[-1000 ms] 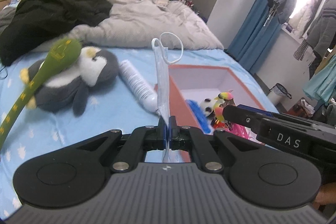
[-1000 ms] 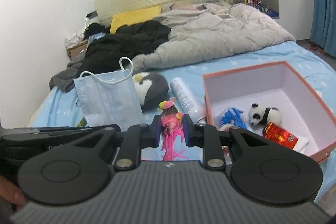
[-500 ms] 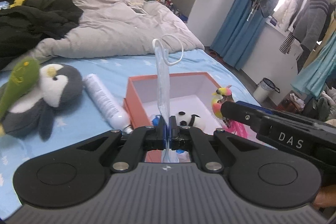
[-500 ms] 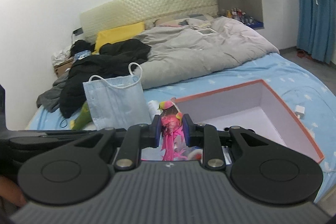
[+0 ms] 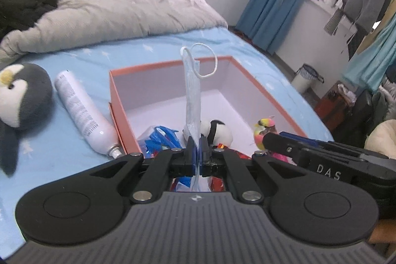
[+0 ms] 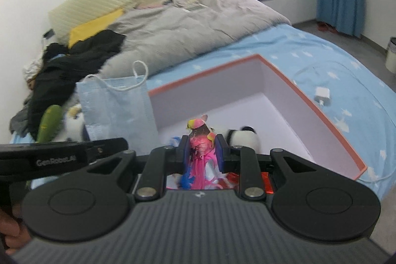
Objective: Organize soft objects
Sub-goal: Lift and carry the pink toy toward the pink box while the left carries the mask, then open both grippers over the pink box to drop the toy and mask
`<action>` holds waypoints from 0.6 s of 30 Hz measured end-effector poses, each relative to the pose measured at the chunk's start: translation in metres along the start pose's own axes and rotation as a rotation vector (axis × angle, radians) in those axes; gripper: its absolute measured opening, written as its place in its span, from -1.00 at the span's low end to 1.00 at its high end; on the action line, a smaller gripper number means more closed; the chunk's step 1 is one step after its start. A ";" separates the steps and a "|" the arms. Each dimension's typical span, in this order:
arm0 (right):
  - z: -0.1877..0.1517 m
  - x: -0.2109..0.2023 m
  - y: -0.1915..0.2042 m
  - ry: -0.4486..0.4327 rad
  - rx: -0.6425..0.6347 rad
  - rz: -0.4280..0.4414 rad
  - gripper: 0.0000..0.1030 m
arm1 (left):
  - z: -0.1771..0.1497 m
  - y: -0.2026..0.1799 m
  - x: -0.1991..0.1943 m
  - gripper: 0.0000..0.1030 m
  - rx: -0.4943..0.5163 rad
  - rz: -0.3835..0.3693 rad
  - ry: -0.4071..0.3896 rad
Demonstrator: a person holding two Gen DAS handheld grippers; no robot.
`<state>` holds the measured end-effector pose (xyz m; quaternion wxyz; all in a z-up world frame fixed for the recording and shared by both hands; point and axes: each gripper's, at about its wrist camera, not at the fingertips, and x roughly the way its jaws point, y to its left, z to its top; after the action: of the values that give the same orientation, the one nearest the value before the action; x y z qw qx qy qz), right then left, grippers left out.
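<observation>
Left wrist: left gripper [image 5: 197,140] pinched tight on a pleated blue face mask [image 5: 192,100] standing edge-on, long axis straight up, ear loop on top, right over the orange-rimmed box [image 5: 170,64] holding a plush panda [image 5: 219,131] and crinkly blue wrappers [image 5: 160,137]; white bottle [image 5: 83,113] and fuzzy penguin [image 5: 18,97] lying left of it. Right wrist: right gripper [image 6: 201,149] clamped on a glossy pink toy bird [image 6: 199,140], head up, also above the box, mask broadside at left, white charger [image 6: 322,95] on the starry blue sheet [image 6: 321,53].

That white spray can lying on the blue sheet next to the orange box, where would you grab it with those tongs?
Probably from above, across the middle of the white cylindrical spray can. It lies flat on the blue bed sheet, so its rounded sides face outward for the pads. The orange cardboard box sits tight by its nozzle end, so grip nearer the free far half.
</observation>
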<state>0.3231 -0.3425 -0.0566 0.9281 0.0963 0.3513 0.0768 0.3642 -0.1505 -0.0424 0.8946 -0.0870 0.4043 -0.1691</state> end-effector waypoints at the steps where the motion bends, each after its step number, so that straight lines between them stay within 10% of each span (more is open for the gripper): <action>1: 0.000 0.006 -0.005 0.009 0.006 -0.008 -0.51 | 0.000 0.001 0.010 -0.94 0.002 0.003 0.012; 18: -0.021 0.088 -0.038 0.182 0.065 -0.061 -0.45 | -0.012 0.016 0.107 -0.92 0.046 -0.021 0.153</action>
<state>0.3771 -0.3580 -0.1371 0.8905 0.1084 0.4395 0.0456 0.4245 -0.1761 -0.1296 0.8611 -0.0573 0.4665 -0.1939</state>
